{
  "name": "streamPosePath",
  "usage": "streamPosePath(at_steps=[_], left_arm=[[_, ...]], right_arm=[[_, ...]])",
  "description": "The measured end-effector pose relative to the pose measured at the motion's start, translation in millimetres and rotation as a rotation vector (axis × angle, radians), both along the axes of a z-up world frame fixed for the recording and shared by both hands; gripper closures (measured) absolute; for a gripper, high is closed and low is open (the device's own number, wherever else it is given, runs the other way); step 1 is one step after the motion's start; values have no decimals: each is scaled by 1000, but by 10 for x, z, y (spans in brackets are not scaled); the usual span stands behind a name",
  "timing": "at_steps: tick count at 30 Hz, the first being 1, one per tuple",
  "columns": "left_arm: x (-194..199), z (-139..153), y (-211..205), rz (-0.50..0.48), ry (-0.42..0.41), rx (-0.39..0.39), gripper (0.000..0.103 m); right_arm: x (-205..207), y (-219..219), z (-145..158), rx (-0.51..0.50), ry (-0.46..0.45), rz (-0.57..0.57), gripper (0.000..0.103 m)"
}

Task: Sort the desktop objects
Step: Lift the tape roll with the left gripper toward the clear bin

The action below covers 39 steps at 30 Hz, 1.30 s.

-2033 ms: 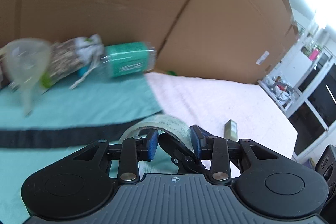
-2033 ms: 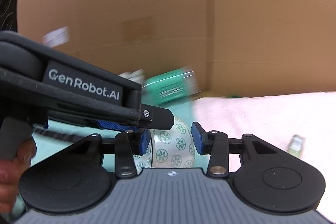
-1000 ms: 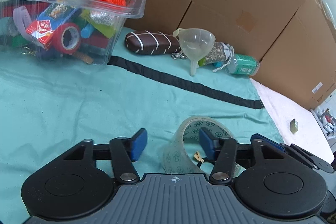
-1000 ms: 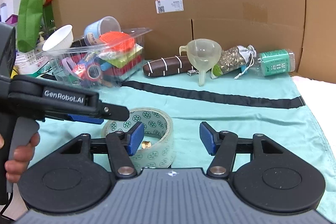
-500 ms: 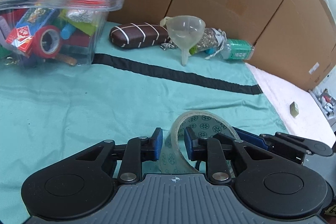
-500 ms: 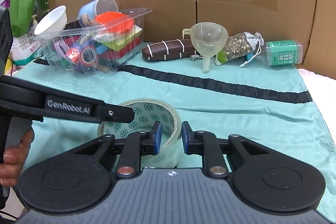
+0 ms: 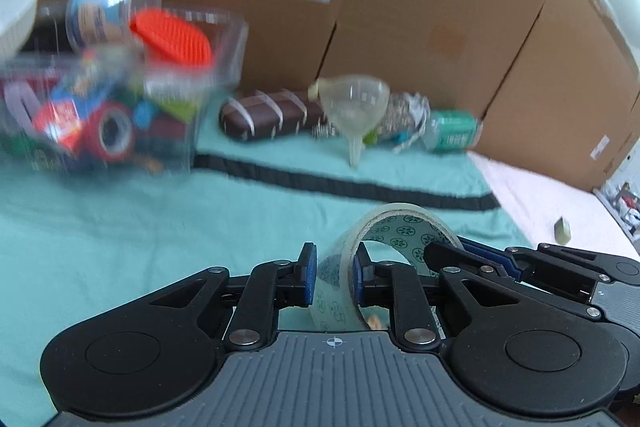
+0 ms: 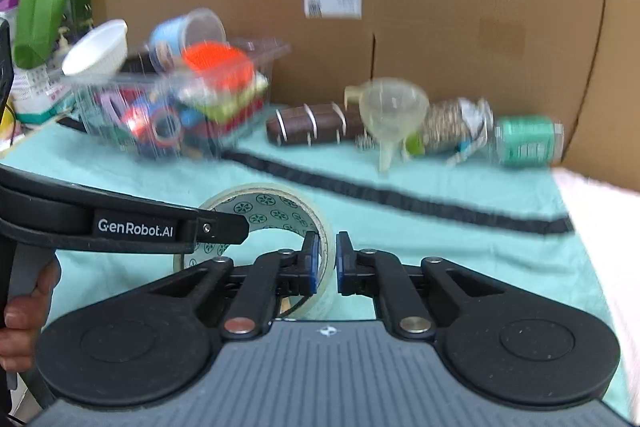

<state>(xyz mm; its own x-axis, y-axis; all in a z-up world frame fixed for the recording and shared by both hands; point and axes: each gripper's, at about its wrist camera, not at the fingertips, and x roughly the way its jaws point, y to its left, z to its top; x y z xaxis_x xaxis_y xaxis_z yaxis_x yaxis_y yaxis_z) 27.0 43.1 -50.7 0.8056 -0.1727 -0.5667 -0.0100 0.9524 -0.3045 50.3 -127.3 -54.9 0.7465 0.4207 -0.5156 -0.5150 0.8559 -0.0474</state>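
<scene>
A roll of clear tape (image 7: 394, 227) with a green flower-print core is held over the teal cloth by both grippers. My left gripper (image 7: 335, 277) is shut on the roll's left wall. My right gripper (image 8: 327, 263) is shut on its right wall; the roll also shows in the right wrist view (image 8: 266, 205). A clear plastic bin (image 7: 120, 95) full of mixed items stands at the back left and also shows in the right wrist view (image 8: 176, 107). The left gripper's finger crosses the right wrist view at the left.
Along the cardboard wall lie a brown striped case (image 7: 272, 119), a clear funnel (image 7: 354, 107), a seed pouch (image 8: 456, 129) and a green bottle (image 7: 452, 131). A white bowl (image 8: 98, 49) sits behind the bin. A small block (image 7: 562, 229) lies on the pink surface at right.
Both grippers closed on the tape roll from open a second ago. The views now blur with motion, and the bin looks closer than half a second ago.
</scene>
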Motion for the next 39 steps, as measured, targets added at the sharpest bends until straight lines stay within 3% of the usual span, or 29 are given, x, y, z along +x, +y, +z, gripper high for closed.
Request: streamPosePath(at_steps=[8,12,25,27,28,31,34,38,39], left_arm=[[67,680,417,108,-179,91,88],[294,911,716,175,-217,136,88],[1245,938,1486,257,-159,142,87],[1384,912,1552,265,-146,145,79],[1440,892,1587,261,-137,132,64],[1471,854,1644,240,-134,76,56],[1397,867,1588,217,-180,103,41],[1354,852,1470,180,-213,95,11],[1342,844,1430,177,-221,102,9]], right_arm=[[251,453,533,101,-162,92,92],[569,784,684,169,-176,137,92],[1597,1496,597,301,-84,144,90],[1725,1589,535,302,-80,144,88],[1791,1627,498,298,-68,146,86],[1871,1639,417,256,-48,122,53],[1809,1552,395,245,-85,121,39],[1728,1452,365,231,-112,103,14],[1708,1424,360,231,-119,98,11]])
